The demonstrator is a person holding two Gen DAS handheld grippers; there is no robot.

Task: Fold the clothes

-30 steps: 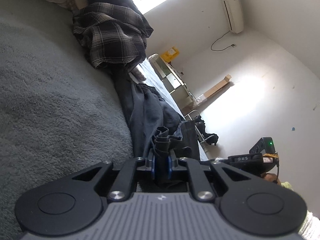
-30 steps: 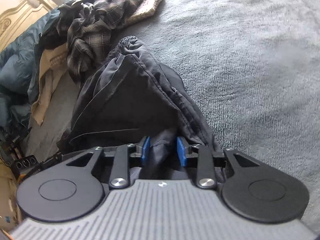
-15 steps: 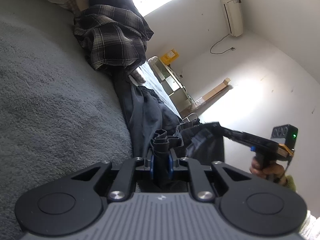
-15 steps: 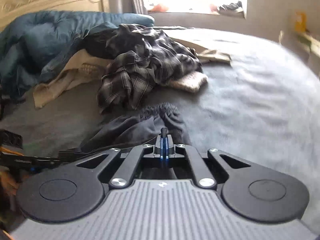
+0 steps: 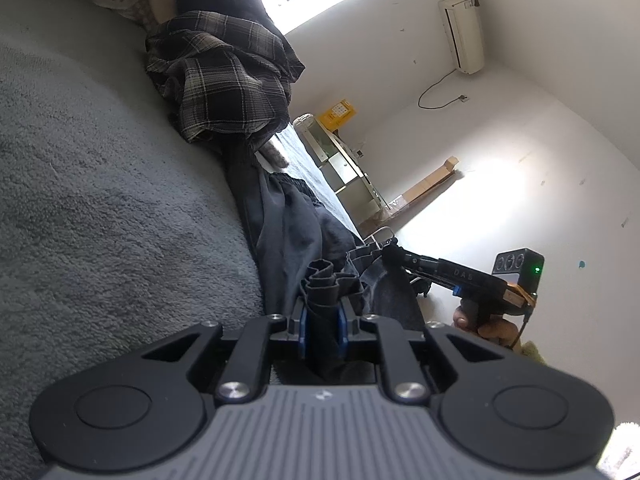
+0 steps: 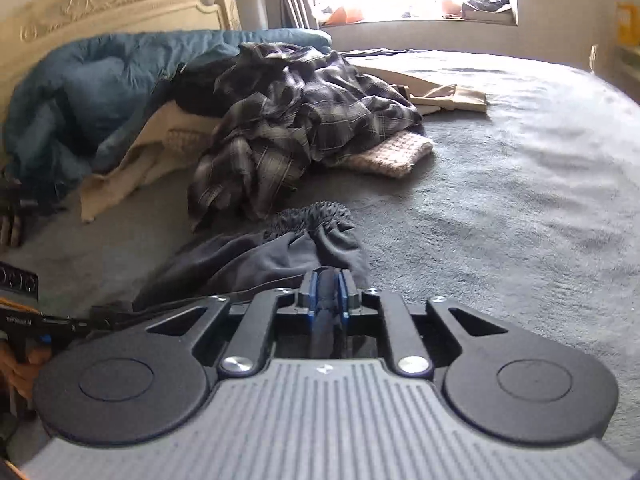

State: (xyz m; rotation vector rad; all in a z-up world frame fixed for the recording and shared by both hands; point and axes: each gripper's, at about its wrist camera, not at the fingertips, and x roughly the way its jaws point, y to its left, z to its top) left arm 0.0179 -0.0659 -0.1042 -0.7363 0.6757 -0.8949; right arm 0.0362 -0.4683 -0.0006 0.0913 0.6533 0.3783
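Note:
A dark grey garment with a gathered waistband lies on the grey bed blanket. My left gripper is shut on a bunched edge of this garment. My right gripper is shut on another edge of the same garment. In the left wrist view the right gripper shows to the right, held by a hand, pinching the cloth. The left gripper shows at the left edge of the right wrist view.
A pile of clothes lies farther up the bed: a dark plaid shirt, a beige knit piece, tan cloth and a blue duvet. A carved headboard stands behind. A wall air conditioner and shelf show.
The right gripper closed on the garment edge and swung up level, now facing the headboard and window. The left gripper kept its hold, almost still.

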